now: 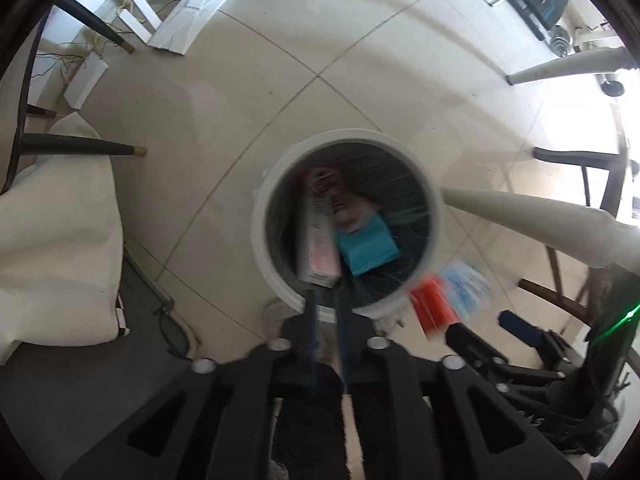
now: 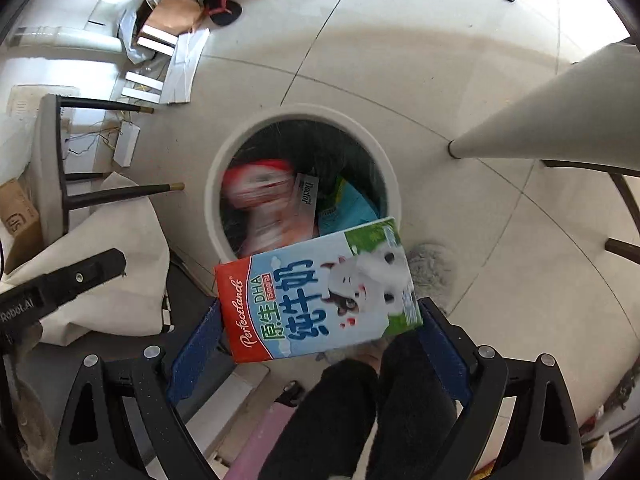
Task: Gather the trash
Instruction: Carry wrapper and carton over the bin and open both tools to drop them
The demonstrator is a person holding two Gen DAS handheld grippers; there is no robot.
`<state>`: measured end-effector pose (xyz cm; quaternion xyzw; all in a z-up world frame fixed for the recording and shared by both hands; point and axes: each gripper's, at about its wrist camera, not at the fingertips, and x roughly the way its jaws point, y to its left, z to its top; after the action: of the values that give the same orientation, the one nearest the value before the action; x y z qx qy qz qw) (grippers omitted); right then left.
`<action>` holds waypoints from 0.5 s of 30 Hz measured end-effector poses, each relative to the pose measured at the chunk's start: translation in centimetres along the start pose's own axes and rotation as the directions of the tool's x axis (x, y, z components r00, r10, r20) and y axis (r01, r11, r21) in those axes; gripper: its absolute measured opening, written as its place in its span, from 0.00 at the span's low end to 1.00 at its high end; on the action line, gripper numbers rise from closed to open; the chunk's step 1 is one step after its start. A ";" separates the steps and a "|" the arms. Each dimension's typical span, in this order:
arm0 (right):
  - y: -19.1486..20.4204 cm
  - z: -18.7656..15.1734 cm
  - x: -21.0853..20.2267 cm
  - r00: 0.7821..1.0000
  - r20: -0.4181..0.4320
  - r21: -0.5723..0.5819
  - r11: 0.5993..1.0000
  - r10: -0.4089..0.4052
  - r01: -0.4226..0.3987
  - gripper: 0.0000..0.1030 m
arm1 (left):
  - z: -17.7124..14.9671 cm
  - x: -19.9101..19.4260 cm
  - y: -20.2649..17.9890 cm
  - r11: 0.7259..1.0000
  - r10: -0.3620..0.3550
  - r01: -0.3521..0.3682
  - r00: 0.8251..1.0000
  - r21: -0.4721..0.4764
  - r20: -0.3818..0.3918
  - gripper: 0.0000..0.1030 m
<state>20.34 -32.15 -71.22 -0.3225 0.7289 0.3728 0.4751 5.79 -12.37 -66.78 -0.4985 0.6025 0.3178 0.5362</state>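
A round white trash bin (image 1: 434,216) stands on the tiled floor, seen from above in both views (image 2: 394,184). It holds a pink-white box (image 1: 316,236), a blue packet (image 1: 366,246) and a blurred red-white item (image 2: 260,196). My left gripper (image 1: 326,312) hangs over the bin's near rim, its fingers nearly together with nothing between them. My right gripper (image 2: 320,320) is shut on a blue-and-red milk carton (image 2: 316,292), held just above the bin's near edge. The carton also shows blurred in the left wrist view (image 1: 448,296).
Dark chair legs (image 1: 80,148) and a white cloth (image 1: 52,240) lie left of the bin. Cream table legs (image 2: 540,112) stand on the right. White boards and cardboard (image 2: 180,60) lie at the far left. My dark-trousered legs (image 2: 360,412) are below.
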 end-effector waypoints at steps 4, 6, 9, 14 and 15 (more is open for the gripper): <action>0.1 0.2 1.3 0.999 -0.004 -0.008 0.999 -0.047 0.047 1.00 | -1.1 -0.3 1.2 0.999 0.045 -0.045 0.998 -0.013 0.054 1.00; 0.6 0.0 1.0 0.996 0.006 -0.019 0.996 -0.091 0.091 1.00 | -1.7 -0.8 1.3 0.997 0.079 -0.078 0.996 -0.007 0.051 1.00; 1.4 -0.3 0.2 0.989 0.016 -0.027 0.989 -0.144 0.144 1.00 | -2.9 -1.8 1.2 0.989 0.147 -0.148 0.987 0.011 0.072 1.00; 2.0 -1.0 -2.1 0.979 0.047 -0.056 0.978 -0.200 0.203 1.00 | -5.2 -4.2 0.7 0.978 0.203 -0.206 0.974 0.020 0.104 1.00; 2.1 -1.3 -2.7 0.978 0.054 -0.059 0.977 -0.203 0.206 1.00 | -5.2 -4.3 0.9 0.978 0.204 -0.208 0.973 0.020 0.109 1.00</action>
<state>18.93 -31.82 -67.83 -0.4019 0.6680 0.3529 0.5174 2.93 -15.71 -61.61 -0.4073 0.6266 0.3882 0.5393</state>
